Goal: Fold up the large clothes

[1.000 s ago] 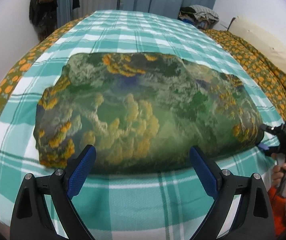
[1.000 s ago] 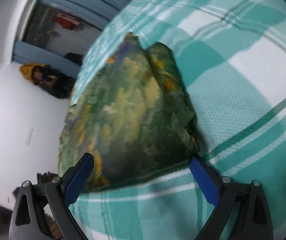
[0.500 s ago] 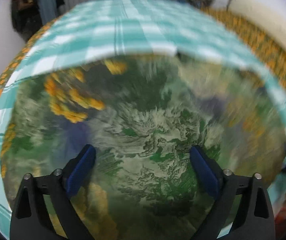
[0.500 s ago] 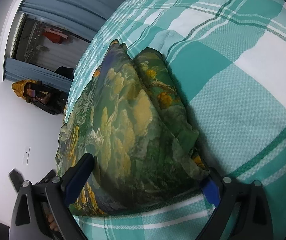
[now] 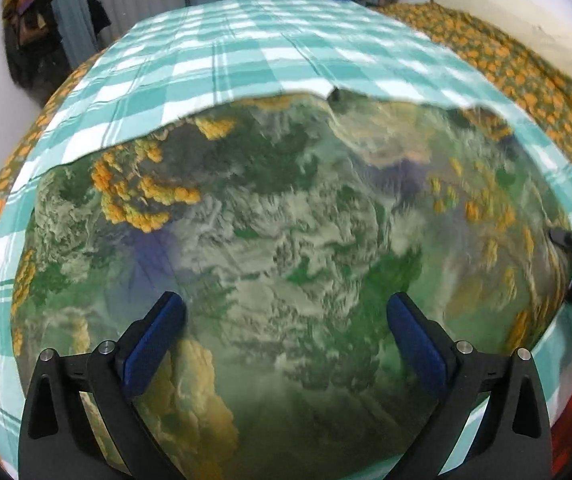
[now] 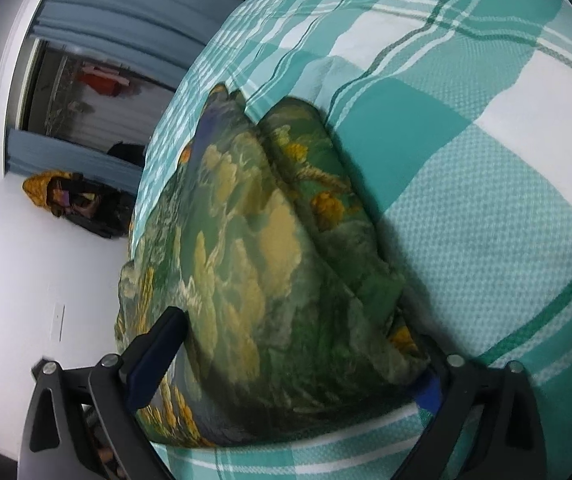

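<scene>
The left gripper (image 5: 286, 316) hovers, jaws spread wide and still opening, over the folded green-and-orange printed garment (image 5: 286, 240). Only the right view shows the right gripper (image 6: 298, 352) with jaws closing around the garment's layered corner on the teal checked bed (image 6: 486, 160), though I cannot tell whether they press it.

The folded garment (image 5: 286, 240) lies on the bed (image 5: 269, 52), near its front edge and reaching toward the right edge. The left gripper (image 5: 286, 316) hangs over the garment's middle. The right gripper (image 6: 298, 356) straddles the garment's end at the right, one finger (image 6: 153, 360) above the folded layers and the other beneath them.
</scene>
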The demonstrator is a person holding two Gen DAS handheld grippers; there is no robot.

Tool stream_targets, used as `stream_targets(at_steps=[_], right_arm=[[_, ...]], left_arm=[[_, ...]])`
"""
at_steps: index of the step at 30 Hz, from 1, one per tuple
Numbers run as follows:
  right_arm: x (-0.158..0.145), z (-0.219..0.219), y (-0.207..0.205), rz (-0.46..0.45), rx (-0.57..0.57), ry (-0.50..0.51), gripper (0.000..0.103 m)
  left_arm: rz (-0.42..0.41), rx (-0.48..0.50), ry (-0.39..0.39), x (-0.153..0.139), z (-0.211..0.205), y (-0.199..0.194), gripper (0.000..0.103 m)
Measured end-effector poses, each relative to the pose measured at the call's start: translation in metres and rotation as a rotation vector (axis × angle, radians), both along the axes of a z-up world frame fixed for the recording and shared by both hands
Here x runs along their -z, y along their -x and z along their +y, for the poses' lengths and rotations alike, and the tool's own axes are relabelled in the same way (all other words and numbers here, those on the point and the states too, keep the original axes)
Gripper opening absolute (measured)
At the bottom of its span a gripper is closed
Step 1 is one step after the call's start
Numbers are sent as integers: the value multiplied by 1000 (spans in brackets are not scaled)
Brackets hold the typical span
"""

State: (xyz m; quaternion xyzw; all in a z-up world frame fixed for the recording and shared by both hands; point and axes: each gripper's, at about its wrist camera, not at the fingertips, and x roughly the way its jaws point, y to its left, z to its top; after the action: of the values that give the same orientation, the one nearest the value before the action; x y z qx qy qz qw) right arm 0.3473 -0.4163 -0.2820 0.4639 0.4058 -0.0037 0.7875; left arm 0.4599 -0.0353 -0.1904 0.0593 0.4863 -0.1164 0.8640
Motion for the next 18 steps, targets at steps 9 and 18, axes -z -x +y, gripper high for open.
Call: stream_targets(at_steps=[9,18], right_arm=[[-67,20,23,-159,-50,193,44],[-162,118,42,-422,-271,545,42]], left_arm=[[44,12,34,-38,0,-11,93],[52,367,265,-172,-72,4,100]])
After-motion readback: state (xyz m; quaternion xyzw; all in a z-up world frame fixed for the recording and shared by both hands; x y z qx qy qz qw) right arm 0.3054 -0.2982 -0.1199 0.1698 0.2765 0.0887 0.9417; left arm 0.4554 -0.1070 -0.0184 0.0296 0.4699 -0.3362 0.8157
